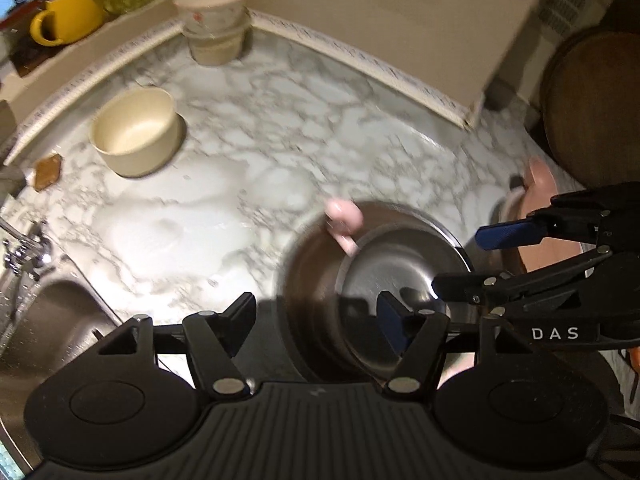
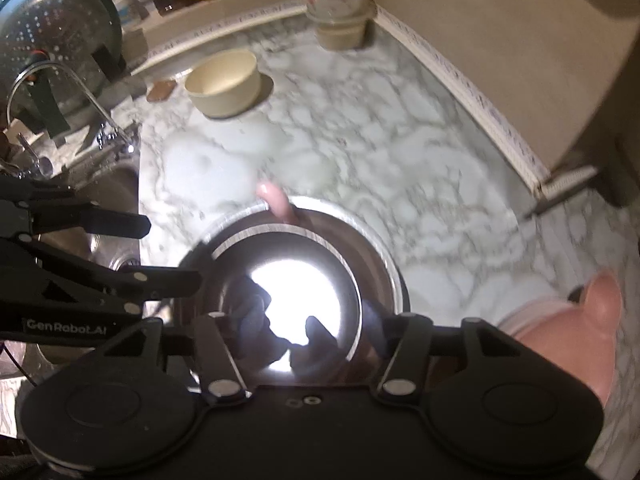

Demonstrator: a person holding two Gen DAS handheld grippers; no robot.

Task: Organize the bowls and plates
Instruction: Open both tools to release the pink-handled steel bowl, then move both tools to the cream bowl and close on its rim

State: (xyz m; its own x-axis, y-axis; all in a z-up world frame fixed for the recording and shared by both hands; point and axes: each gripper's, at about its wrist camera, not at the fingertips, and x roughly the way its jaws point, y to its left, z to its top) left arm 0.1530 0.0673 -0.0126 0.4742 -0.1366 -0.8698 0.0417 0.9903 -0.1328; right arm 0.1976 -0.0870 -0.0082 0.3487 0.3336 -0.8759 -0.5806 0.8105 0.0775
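The left black two-finger gripper (image 1: 316,312) is spread wide by the two shiny round steel bowls (image 1: 384,272), low on the smooth marble counter (image 1: 248,128). I cannot tell whether the right black two-finger gripper (image 2: 294,332) is spread. One cream round bowl (image 1: 136,132) sits upper left.

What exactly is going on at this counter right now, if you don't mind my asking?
A person with a gripper in each hand is sorting dishes on a marble counter. Both the left gripper and the right gripper are at a pair of nested steel bowls near the sink, with bare fingers on the rim. A cream bowl sits alone, and a stack of bowls waits in the corner. The motion blur hides any grip.
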